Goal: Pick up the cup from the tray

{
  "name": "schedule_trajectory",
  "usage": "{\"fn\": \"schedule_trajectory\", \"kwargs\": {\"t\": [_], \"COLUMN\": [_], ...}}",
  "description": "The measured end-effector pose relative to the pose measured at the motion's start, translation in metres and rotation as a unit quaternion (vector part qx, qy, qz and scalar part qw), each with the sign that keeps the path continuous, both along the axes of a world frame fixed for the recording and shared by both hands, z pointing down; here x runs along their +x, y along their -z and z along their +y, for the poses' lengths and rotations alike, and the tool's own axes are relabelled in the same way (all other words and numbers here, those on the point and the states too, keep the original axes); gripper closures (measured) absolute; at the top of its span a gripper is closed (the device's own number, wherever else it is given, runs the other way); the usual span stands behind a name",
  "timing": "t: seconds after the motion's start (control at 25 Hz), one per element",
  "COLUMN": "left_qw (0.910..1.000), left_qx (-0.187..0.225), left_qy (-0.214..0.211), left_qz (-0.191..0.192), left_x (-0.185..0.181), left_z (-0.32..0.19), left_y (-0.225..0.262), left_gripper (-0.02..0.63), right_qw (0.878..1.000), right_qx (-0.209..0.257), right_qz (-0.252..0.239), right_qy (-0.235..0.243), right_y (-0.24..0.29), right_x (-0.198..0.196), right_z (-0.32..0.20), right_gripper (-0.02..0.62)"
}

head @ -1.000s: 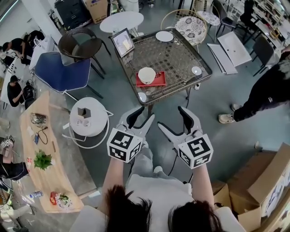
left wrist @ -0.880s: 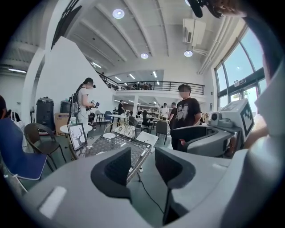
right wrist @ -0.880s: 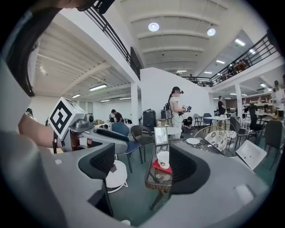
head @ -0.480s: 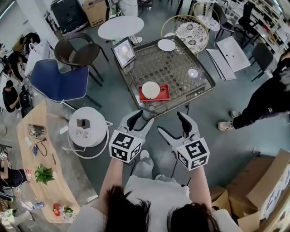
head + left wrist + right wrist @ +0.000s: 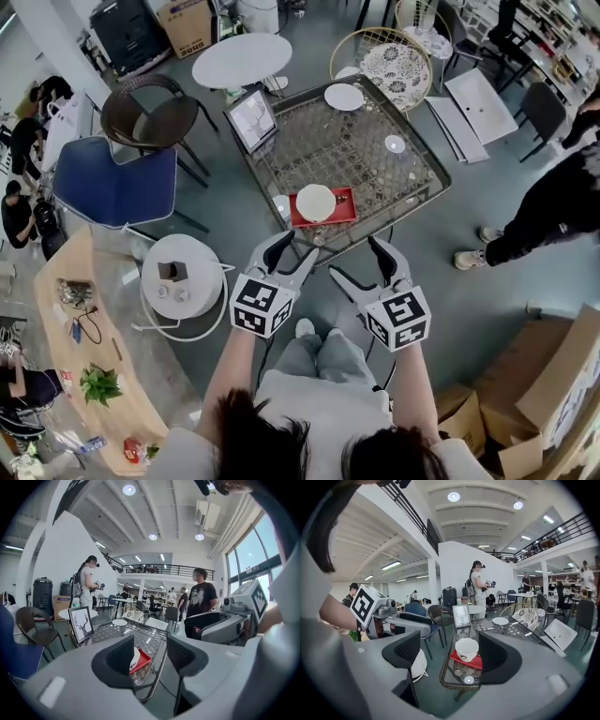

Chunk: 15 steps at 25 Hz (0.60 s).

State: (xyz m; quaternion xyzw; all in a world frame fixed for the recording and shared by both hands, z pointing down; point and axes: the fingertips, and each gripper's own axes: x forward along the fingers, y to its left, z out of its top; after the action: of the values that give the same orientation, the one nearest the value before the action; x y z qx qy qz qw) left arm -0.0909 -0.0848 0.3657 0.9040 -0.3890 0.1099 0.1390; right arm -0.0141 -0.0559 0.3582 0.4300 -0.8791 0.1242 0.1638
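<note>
Head view shows the left gripper (image 5: 287,247) and right gripper (image 5: 360,260), both wide and empty, drawn closer to the counter (image 5: 375,159); cup (image 5: 316,202) on tray (image 5: 345,209) lies ahead, untouched.

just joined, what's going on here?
A person holds a gripper in each hand, facing a glass-topped table. The white cup stands upright on the red tray by the table's near edge, untouched. The left gripper and the right gripper are both short of the table, jaws apart and empty. In the right gripper view the cup shows between the jaws, well ahead of them.
</note>
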Motion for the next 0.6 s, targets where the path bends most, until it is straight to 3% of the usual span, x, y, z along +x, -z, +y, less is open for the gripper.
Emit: {"fn": "schedule_trajectory", "kwargs": {"t": [0.4, 0.6], "left_qw": [0.9990, 0.9974], "left_qx": [-0.036, -0.063], "left_qy": [-0.025, -0.023], "left_qz": [-0.012, -0.026], "left_x": [0.011, 0.008], "left_z": [-0.052, -0.091], "left_y": [-0.043, -0.075], "left_gripper": [0.312, 0.290], "right_qw": [0.999, 0.997], "right_qx": [-0.015, -0.050], "right_qz": [0.019, 0.019], "right_qy": [0.027, 0.048], "right_y": [-0.033, -0.072], "right_x": [0.002, -0.003], "right_z": [-0.057, -0.080], "right_gripper": [0.167, 0.161]}}
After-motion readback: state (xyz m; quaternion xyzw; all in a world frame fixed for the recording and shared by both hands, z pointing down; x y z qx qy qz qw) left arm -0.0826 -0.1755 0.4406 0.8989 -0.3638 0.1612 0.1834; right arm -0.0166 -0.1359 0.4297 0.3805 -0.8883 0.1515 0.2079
